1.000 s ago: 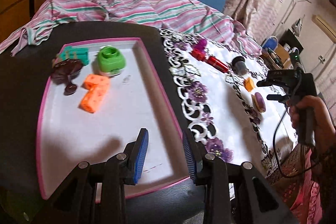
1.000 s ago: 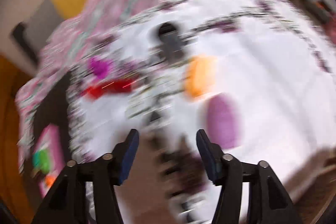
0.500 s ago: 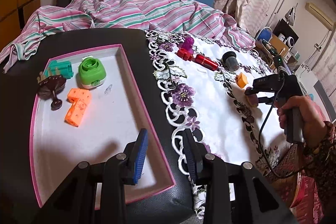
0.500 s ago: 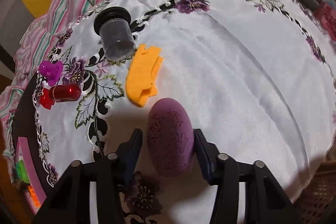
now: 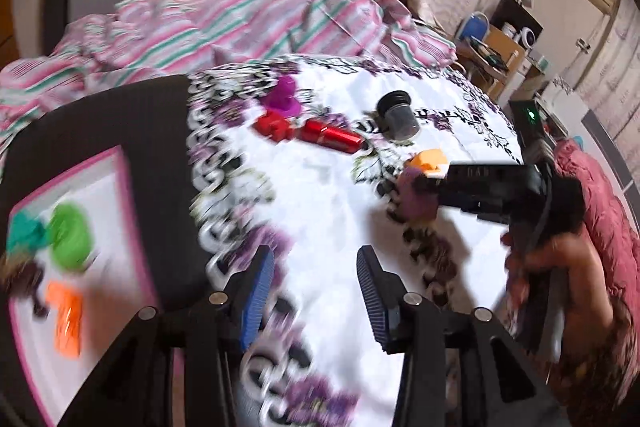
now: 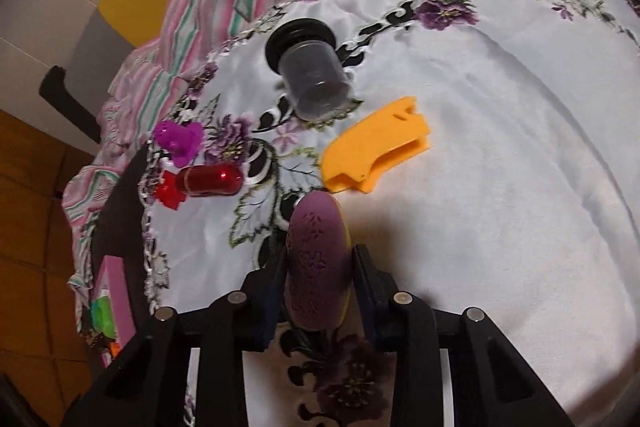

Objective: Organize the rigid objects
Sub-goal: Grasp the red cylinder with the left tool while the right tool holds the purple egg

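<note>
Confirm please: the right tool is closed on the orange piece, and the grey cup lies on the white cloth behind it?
Not quite. The right tool is closed on the purple embossed piece, as the right wrist view shows. The orange piece lies free on the white cloth, with the grey cup behind.

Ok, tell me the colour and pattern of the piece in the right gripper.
Purple oval piece, embossed floral pattern; right wrist view shows it best.

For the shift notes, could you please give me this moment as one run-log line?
right gripper: closing onto purple oval piece, now gripped | left gripper: opening, empty, over tablecloth | pink-rimmed tray: partly filled
</note>
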`<state>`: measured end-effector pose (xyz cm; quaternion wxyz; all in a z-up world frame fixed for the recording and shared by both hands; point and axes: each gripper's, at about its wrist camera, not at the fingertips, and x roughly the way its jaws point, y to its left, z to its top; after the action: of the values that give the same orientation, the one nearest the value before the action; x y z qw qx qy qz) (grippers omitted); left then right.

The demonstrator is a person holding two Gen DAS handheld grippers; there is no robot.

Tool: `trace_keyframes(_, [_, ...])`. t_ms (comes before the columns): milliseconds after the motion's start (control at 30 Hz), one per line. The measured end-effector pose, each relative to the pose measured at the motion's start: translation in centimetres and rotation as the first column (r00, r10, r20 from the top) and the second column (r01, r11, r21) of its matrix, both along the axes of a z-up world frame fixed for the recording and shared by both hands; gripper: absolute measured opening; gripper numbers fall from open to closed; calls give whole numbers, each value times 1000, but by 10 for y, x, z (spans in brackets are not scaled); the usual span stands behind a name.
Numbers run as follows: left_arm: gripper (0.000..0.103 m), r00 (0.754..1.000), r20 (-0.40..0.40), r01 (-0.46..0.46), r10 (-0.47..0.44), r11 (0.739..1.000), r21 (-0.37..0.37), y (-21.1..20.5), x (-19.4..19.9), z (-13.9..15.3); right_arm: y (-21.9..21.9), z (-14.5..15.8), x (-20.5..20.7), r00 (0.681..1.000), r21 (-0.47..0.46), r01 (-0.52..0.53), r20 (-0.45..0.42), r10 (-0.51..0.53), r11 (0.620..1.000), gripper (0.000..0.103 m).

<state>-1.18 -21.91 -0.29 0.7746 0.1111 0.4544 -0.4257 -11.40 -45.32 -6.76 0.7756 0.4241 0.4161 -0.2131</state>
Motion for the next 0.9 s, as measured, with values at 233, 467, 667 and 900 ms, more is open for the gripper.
trace_keyframes(233, [44, 999, 50, -3, -1, 996, 91, -75, 29, -13, 1, -3, 7, 999, -38, -16, -51, 14, 999, 44])
trace_keyframes(467, [44, 986, 150, 50, -77, 983, 176, -140, 46, -26, 9, -4, 19, 992, -99, -75, -112, 64, 992, 43])
trace_keyframes(667, [45, 982, 145, 94, -118, 982, 164, -179, 65, -36, 2, -6, 12, 997, -46, -45, -69, 41, 998, 42])
trace_keyframes(900, [44, 961, -167, 242, -221, 963, 119, -174, 77, -62, 1, -7, 11, 998, -32, -34, -60, 32, 999, 42])
